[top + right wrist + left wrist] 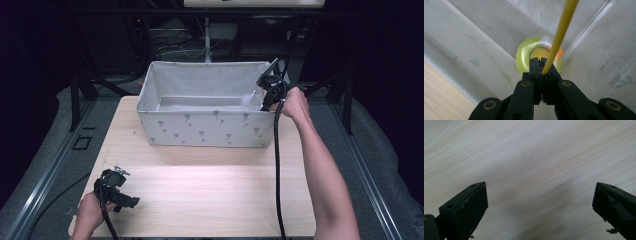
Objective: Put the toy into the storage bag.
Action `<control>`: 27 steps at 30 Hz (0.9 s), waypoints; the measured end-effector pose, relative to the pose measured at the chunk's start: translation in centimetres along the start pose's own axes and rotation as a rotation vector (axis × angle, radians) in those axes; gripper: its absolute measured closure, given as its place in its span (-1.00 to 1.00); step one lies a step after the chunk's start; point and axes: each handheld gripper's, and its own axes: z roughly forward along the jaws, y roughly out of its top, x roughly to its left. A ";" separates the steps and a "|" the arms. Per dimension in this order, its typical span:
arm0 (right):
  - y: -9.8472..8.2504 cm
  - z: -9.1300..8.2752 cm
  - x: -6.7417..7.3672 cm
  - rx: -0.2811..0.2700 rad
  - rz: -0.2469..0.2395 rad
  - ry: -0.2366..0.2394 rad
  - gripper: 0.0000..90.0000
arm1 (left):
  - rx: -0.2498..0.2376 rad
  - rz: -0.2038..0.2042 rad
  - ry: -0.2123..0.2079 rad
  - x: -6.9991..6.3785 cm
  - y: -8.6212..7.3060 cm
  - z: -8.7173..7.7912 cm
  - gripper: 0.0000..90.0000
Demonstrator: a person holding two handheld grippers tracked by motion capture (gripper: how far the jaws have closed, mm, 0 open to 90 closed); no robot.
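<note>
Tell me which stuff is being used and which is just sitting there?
Being used:
right claw, shut on a yellow stick
yellow-green cup below it
fabric bin

Just there:
left claw, open over the bare table

Clear yellow-green tape roll (539, 53) — perhaps — lies flat in the fabric bin's (200, 127) corner, yellow rod (560, 35) above.

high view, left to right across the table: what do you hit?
left gripper near the table's front-left corner → white fabric bin → right gripper at the bin's right end.
</note>
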 end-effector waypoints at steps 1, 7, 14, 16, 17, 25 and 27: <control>0.0 0.1 -0.1 0.000 -0.002 0.004 0.96 | -0.001 -0.002 0.001 0.0 0.0 0.0 -1.00; 0.1 0.2 -0.1 0.025 -0.006 0.008 0.96 | -0.002 0.000 0.001 -0.1 0.0 0.0 -1.00; 0.2 0.5 0.0 0.025 -0.001 0.008 0.95 | 0.003 0.007 -0.002 0.0 0.0 0.0 -1.00; 0.3 0.5 0.0 0.026 0.004 0.013 0.95 | 0.004 0.007 -0.001 -0.1 0.0 0.0 -1.00; 0.3 0.4 0.0 0.028 0.002 0.007 0.95 | 0.003 0.008 -0.001 -0.1 0.0 0.0 -1.00; 0.5 -0.1 0.0 0.027 0.006 0.014 0.90 | 0.001 0.005 -0.002 -0.1 0.0 0.0 -1.00; 0.5 -0.4 0.0 0.010 0.006 0.017 0.79 | 0.001 0.007 -0.002 -0.1 0.0 0.0 -1.00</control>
